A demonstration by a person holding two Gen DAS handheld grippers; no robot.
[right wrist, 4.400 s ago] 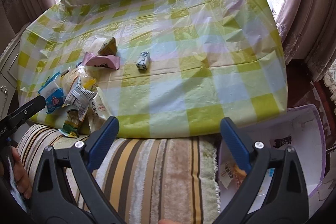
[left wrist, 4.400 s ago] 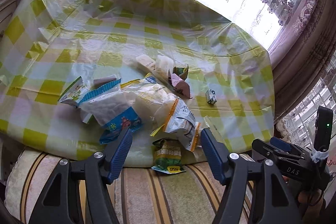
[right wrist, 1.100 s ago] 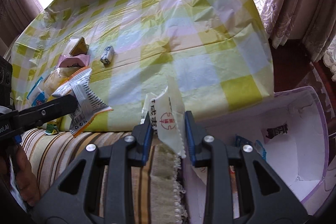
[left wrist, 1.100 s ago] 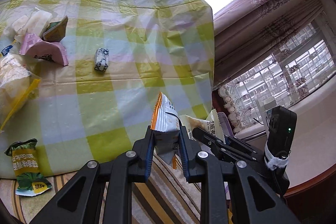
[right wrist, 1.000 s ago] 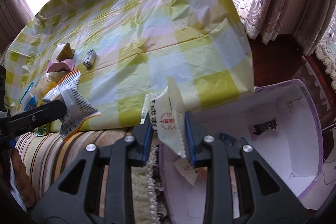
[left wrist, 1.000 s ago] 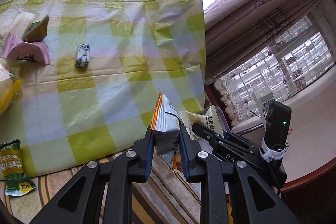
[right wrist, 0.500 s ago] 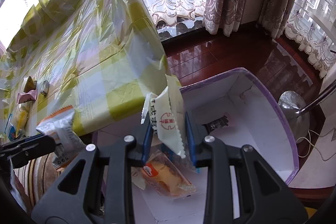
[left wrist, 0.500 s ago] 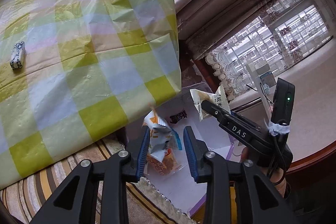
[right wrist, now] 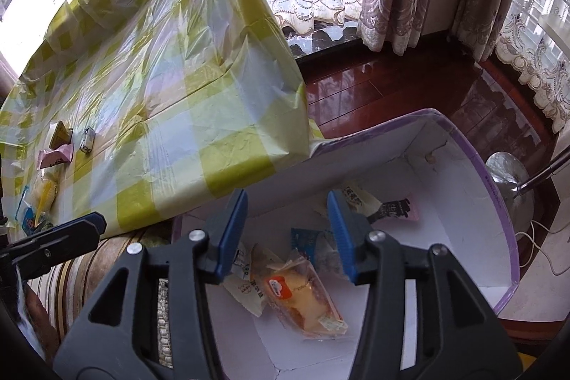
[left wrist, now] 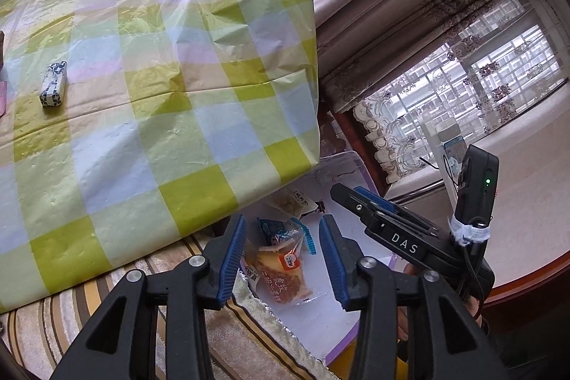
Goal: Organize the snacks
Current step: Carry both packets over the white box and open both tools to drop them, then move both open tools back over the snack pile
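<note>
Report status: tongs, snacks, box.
Both tongs, left and right, just opened, empty. Dropped packets lie in the white box. More snacks left on table. Nothing blocking.

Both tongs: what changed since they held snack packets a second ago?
Left tongs and right tongs swung from the table to over the purple-rimmed box; their jaws have just been opening, and both packets were dropped in. Nothing is between them now. The small wrapped candy stayed on the tablecloth.
</note>
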